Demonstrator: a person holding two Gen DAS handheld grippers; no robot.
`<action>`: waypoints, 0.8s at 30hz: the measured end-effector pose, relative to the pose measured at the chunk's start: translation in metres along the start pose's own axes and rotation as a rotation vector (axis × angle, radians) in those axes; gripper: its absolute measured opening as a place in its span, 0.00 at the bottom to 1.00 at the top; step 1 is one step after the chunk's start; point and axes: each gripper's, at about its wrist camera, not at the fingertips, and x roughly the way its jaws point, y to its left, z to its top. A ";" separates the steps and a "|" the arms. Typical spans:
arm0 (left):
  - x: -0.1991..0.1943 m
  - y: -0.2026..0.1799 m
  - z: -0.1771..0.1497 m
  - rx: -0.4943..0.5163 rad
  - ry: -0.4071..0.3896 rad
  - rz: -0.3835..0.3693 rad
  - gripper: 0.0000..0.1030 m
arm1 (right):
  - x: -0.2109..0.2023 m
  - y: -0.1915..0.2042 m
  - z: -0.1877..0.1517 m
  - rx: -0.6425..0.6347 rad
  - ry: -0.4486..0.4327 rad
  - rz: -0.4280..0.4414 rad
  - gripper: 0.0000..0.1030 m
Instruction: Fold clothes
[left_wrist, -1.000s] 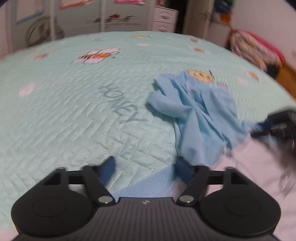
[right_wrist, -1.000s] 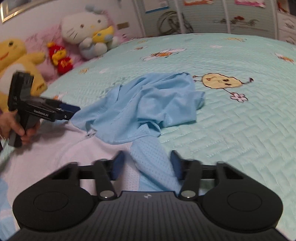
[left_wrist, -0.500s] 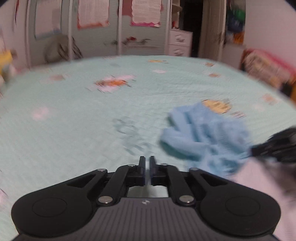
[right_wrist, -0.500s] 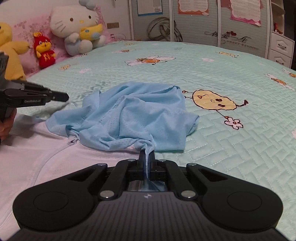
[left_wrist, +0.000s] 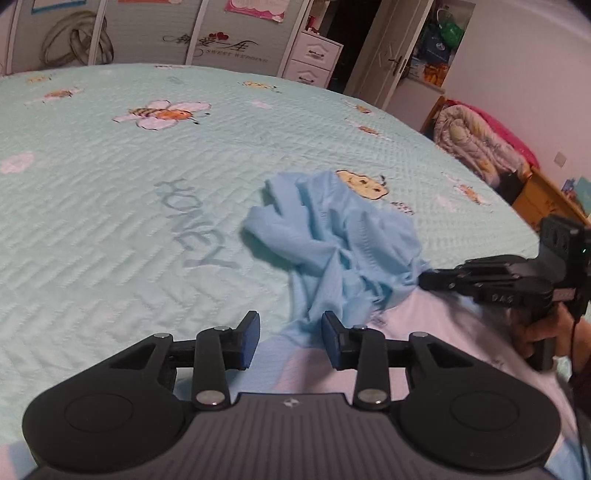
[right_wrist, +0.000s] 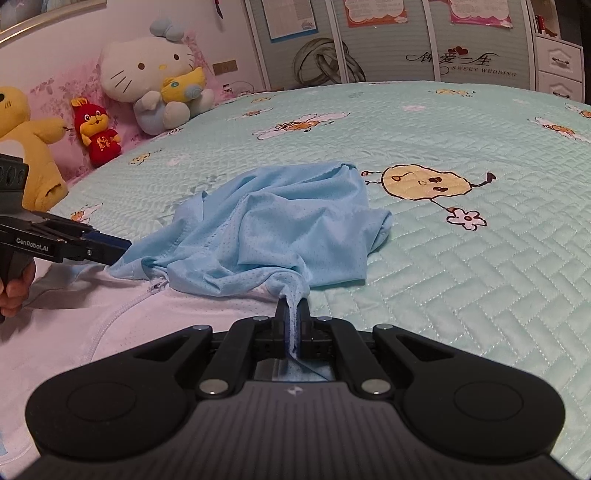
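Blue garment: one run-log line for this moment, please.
right gripper: shut on blue garment edge | left gripper: opening, pads off cloth | garment: crumpled on bedspread

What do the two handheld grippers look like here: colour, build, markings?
Both are matte black. The left gripper has linkage arms with silver pivots, round housings, a ribbed grey body and blue pads; its side reads "GenRobot.AI". The right gripper looks identical, with a thin cable.

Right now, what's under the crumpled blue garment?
The blue garment lies mostly on the mint quilt; its near edge overlaps a pale pink zippered garment. How far the pink cloth runs beneath is covered.
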 end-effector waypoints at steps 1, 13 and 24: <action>0.004 -0.002 0.000 0.006 0.009 -0.003 0.38 | 0.000 0.000 0.000 -0.001 0.000 -0.001 0.00; 0.019 -0.019 0.008 0.240 -0.065 0.380 0.04 | 0.008 0.026 0.000 -0.141 -0.004 -0.140 0.00; -0.059 0.029 -0.013 0.075 -0.155 0.403 0.59 | -0.085 -0.056 -0.019 0.182 -0.096 -0.070 0.41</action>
